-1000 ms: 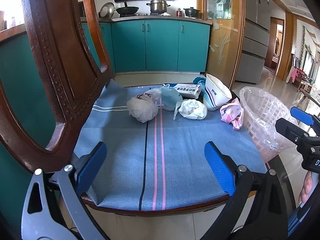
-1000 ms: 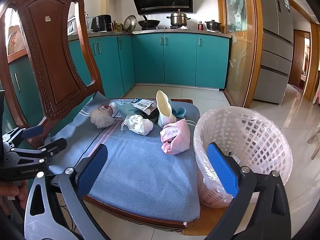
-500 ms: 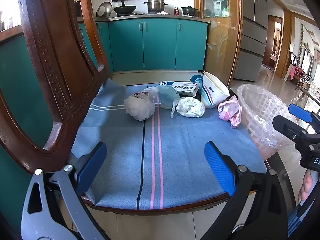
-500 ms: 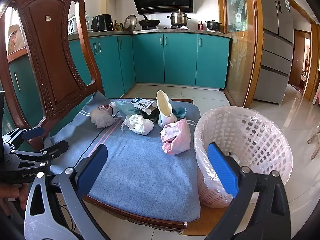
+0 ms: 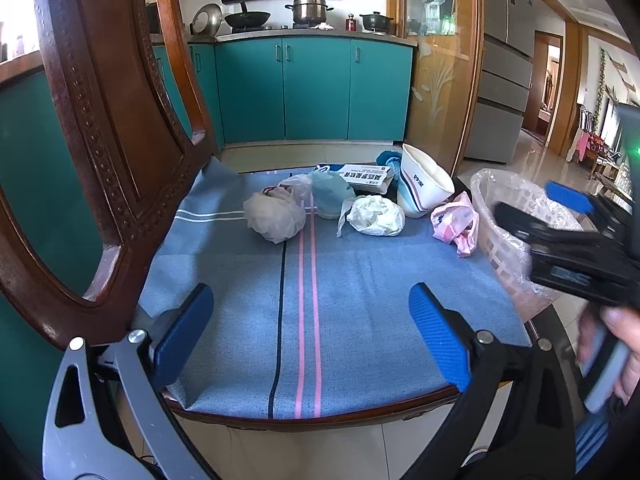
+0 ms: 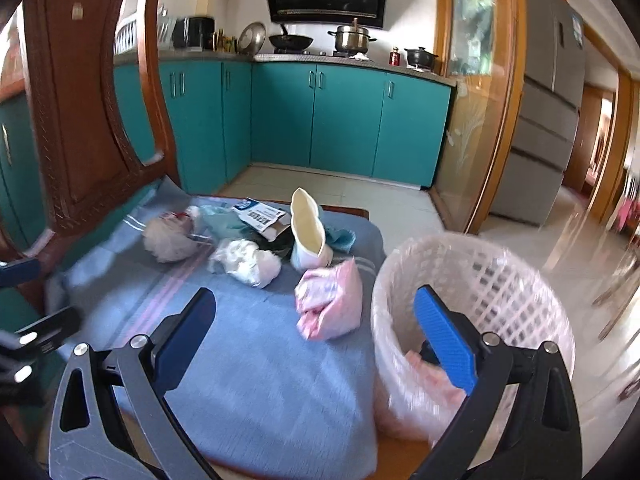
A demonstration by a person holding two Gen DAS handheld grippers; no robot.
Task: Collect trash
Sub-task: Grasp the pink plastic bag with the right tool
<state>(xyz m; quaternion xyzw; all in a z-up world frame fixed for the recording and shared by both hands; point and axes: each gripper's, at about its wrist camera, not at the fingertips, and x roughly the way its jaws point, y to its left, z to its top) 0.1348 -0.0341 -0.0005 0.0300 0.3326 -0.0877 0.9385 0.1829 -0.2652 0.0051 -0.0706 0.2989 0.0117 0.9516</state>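
Trash lies on the blue striped cushion (image 5: 340, 280) of a wooden chair: a whitish mesh ball (image 5: 274, 214), a teal bag (image 5: 330, 192), a crumpled white bag (image 5: 376, 216), a pink wrapper (image 5: 456, 224), a white paper cup on its side (image 5: 424, 186) and a printed carton (image 5: 364, 174). A lined white lattice basket (image 6: 472, 312) stands right of the chair. My left gripper (image 5: 310, 332) is open and empty over the cushion's front. My right gripper (image 6: 314, 336) is open and empty, between the pink wrapper (image 6: 330, 306) and the basket.
The carved chair back (image 5: 108, 152) rises on the left. Teal kitchen cabinets (image 5: 312, 88) with pots stand behind. A glass door (image 6: 476, 112) and a fridge (image 6: 552, 100) are at the right. The floor is tiled.
My right gripper has moved forward and left towards the trash, with motion blur in its view. It now looms larger in the left wrist view. The left gripper has edged slightly forward.
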